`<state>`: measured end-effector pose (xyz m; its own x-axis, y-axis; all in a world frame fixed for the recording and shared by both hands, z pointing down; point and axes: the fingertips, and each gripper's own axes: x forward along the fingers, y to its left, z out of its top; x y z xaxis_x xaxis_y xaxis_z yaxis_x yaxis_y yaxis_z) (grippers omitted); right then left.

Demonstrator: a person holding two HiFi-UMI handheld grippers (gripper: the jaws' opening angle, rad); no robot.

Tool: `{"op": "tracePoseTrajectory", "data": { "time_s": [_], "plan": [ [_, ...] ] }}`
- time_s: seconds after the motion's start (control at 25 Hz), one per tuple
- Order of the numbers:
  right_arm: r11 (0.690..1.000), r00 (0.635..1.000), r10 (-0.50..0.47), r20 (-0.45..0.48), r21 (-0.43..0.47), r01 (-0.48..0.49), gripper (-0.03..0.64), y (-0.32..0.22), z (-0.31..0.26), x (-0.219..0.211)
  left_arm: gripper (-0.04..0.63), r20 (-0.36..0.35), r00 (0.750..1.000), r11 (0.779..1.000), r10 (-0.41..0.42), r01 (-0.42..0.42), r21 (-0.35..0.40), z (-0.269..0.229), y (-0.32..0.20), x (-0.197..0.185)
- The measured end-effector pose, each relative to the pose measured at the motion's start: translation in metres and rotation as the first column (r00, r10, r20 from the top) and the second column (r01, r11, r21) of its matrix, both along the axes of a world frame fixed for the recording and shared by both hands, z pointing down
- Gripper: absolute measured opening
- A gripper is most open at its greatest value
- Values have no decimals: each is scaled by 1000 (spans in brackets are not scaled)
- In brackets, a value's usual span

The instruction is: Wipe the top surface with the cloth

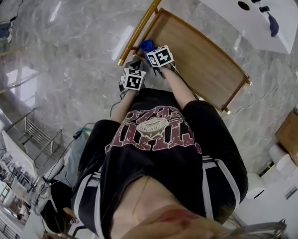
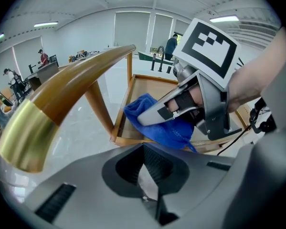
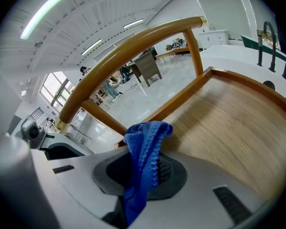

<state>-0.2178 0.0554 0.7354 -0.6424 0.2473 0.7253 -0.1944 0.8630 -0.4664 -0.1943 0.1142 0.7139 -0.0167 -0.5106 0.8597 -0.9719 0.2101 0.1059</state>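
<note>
Right gripper (image 3: 143, 175) fingers (image 3: 167, 171) pinch one fold of the blue cloth (image 3: 143, 144) over the wooden top's (image 3: 228, 123) corner, left gripper (image 2: 150, 175) fingers (image 2: 156, 163) closed, empty, beside that corner; risk: cloth could snag the top's rim and pull free.

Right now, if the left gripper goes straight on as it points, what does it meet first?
Most likely the blue cloth clamped in the right gripper, just ahead, before the wooden top; depth is uncertain.
</note>
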Motion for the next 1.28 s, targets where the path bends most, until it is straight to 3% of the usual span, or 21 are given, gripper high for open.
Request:
{"op": "tracePoseTrajectory", "data": {
  "time_s": [0.6, 1.28],
  "plan": [
    [997, 997, 78, -19, -18, -79, 57, -13, 2, 39, 46, -5, 992, 992, 125, -125, -29, 3, -21, 19],
    [972, 972, 234, -22, -27, -234, 57, -31, 4, 90, 46, -19, 952, 951, 304, -305, -50, 9, -43, 61]
  ]
}}
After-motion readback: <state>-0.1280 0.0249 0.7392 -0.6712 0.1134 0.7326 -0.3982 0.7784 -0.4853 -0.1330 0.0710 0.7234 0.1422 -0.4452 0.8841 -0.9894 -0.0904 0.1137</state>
